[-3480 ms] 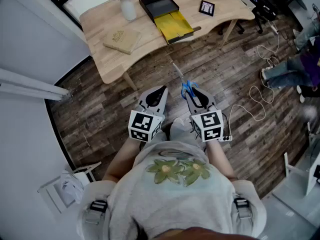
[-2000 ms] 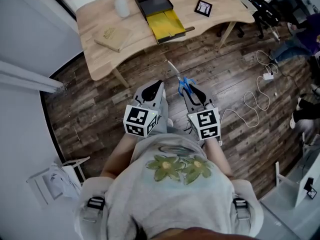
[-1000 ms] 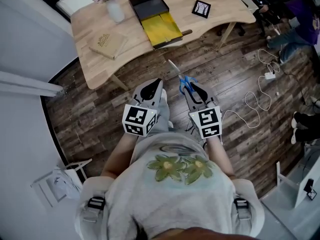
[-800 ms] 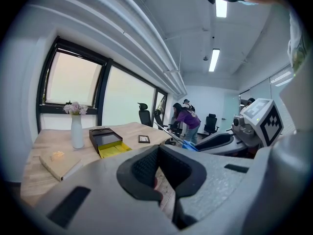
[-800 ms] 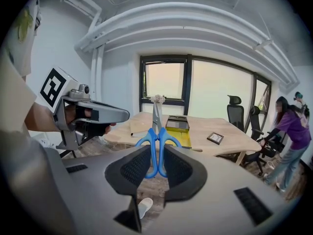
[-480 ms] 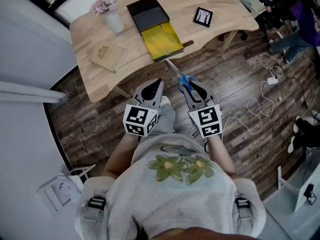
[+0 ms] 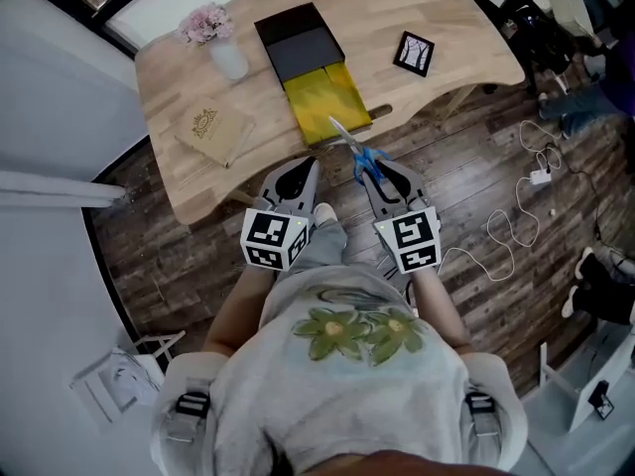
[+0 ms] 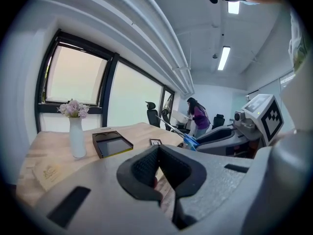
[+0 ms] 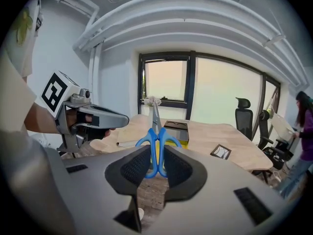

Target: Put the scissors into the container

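My right gripper [image 7: 380, 174] is shut on the blue handles of the scissors [image 7: 364, 158], held in the air over the wooden floor. Their blades point ahead and reach the front edge of the table, close to the container [image 7: 316, 75], a black box with a yellow section. In the right gripper view the scissors [image 9: 157, 146] stand upright between the pads, with the container [image 9: 178, 129] beyond them. My left gripper [image 7: 300, 178] hangs beside the right one, shut and holding nothing. From the left gripper view the container [image 8: 111, 143] lies far ahead on the table.
On the wooden table [image 7: 466, 28] stand a vase of flowers [image 7: 226, 53], a book [image 7: 213, 132] and a small framed picture [image 7: 414, 54]. Cables [image 7: 516, 216] trail over the floor at the right. Office chairs and a person in purple [image 8: 198, 116] are beyond the table.
The person has stepped toward the table, so it has come closer. The scissor tips, over the floor before, now reach the table's front edge by the container. Both grippers keep their grip.
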The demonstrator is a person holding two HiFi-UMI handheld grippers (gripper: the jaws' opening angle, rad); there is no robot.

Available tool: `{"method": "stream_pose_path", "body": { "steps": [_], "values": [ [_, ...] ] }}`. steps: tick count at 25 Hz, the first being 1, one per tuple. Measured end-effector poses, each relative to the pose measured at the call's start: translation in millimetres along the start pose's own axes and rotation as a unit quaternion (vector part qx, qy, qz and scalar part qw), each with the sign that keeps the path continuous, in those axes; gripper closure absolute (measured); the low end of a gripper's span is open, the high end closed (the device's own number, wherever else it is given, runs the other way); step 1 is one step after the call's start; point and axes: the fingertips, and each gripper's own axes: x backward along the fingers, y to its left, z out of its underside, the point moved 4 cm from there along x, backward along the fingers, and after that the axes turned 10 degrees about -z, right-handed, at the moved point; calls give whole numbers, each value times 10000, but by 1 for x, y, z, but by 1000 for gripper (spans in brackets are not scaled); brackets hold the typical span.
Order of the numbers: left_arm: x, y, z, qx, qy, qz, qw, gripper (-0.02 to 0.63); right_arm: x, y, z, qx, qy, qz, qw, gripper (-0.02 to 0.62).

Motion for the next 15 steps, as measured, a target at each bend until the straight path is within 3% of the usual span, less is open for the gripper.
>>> {"method": "stream_pose_path", "body": {
  "steps": [15],
  "values": [
    [-73, 62, -26, 216, -81, -116, 9997, 598, -68, -55, -32, 108, 209, -70, 9997, 512]
  ]
}}
